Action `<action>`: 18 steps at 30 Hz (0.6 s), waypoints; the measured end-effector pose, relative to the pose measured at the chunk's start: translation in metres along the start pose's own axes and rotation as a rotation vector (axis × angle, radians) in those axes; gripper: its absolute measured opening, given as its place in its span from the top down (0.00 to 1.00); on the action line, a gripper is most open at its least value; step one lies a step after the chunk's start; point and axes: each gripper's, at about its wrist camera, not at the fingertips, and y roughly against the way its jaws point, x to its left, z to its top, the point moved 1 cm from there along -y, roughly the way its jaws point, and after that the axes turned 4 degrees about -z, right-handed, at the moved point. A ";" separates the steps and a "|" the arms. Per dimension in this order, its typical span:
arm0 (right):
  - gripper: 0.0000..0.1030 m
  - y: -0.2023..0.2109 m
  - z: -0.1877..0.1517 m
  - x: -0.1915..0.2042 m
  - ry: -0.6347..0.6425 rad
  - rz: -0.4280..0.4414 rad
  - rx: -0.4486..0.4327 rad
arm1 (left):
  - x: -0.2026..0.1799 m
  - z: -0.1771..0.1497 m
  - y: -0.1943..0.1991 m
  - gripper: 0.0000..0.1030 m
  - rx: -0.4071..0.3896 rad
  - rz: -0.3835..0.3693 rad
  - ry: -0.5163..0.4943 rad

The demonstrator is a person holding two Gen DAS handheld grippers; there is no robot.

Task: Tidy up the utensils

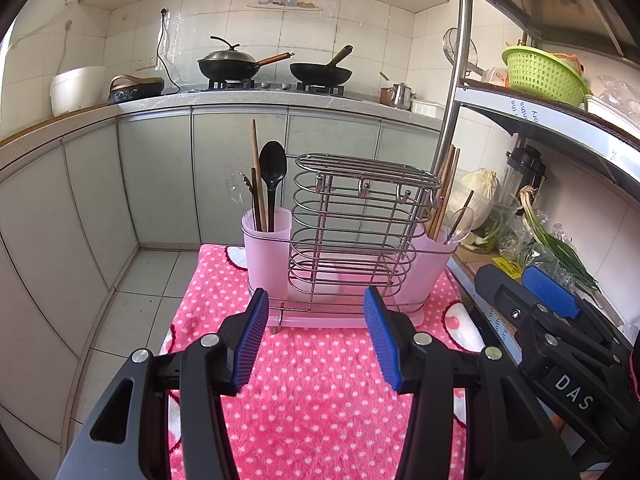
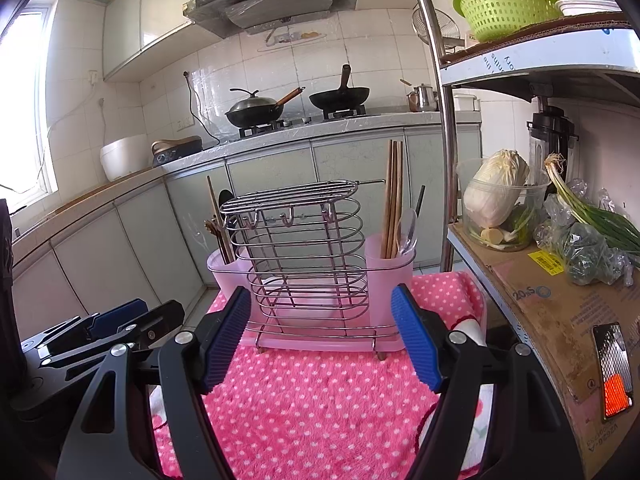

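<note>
A wire utensil rack (image 1: 352, 232) with a pink cup at each end stands on a pink dotted towel (image 1: 320, 392). The left cup (image 1: 266, 244) holds a black spoon (image 1: 273, 168), brown chopsticks and a clear fork. Wooden chopsticks (image 1: 446, 188) and a clear spoon (image 1: 460, 220) stand in the right cup (image 1: 424, 268). My left gripper (image 1: 316, 308) is open and empty, just short of the rack's base. My right gripper (image 2: 320, 304) is likewise open and empty in front of the rack (image 2: 304, 248), and it shows at the right of the left wrist view (image 1: 520, 284).
A metal shelf (image 2: 540, 300) stands at the right with a cabbage (image 2: 496, 188) in a clear tub, green onions (image 2: 600, 220) and a green basket (image 2: 504, 4). Grey cabinets, a counter with two woks (image 1: 320, 72) and tiled floor (image 1: 140, 300) lie beyond the towel.
</note>
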 end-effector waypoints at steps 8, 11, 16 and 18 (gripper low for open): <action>0.29 0.000 0.000 0.001 0.000 0.001 0.001 | 0.000 -0.001 -0.001 0.53 0.002 -0.003 -0.003; 0.29 -0.001 0.000 0.001 0.000 0.001 0.001 | 0.000 -0.001 -0.001 0.53 0.002 -0.002 -0.005; 0.29 -0.003 -0.002 0.001 0.003 0.003 0.007 | 0.000 -0.002 -0.003 0.53 0.007 -0.003 -0.003; 0.29 -0.004 -0.002 0.001 0.003 0.004 0.008 | 0.001 -0.003 -0.005 0.53 0.010 -0.004 -0.003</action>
